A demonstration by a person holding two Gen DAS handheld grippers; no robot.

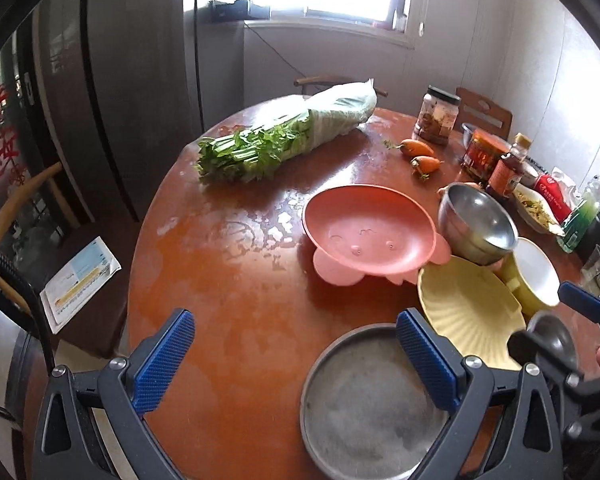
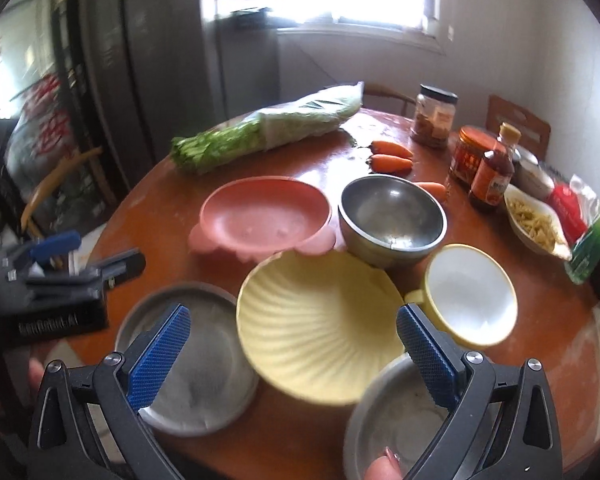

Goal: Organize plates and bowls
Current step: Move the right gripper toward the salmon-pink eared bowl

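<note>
On the round wooden table (image 1: 228, 288) stand a pink dish (image 1: 364, 232) (image 2: 264, 216), a steel bowl (image 1: 476, 220) (image 2: 392, 216), a ribbed yellow plate (image 1: 468, 312) (image 2: 316, 320), a yellow cup with white inside (image 1: 536, 276) (image 2: 468, 292) and a flat grey metal plate (image 1: 368, 404) (image 2: 196, 360). A second grey metal dish (image 2: 396, 420) lies at the front. My left gripper (image 1: 296, 360) is open and empty above the table, its right finger over the grey plate. My right gripper (image 2: 292, 356) is open and empty above the yellow plate.
A bag of leafy greens (image 1: 284, 132) lies at the far side. Carrots (image 1: 420, 156), jars (image 1: 436, 116), a sauce bottle (image 1: 508, 168) and a dish of food (image 2: 536, 224) crowd the right edge. Chairs stand around; papers (image 1: 76, 280) lie on the left chair.
</note>
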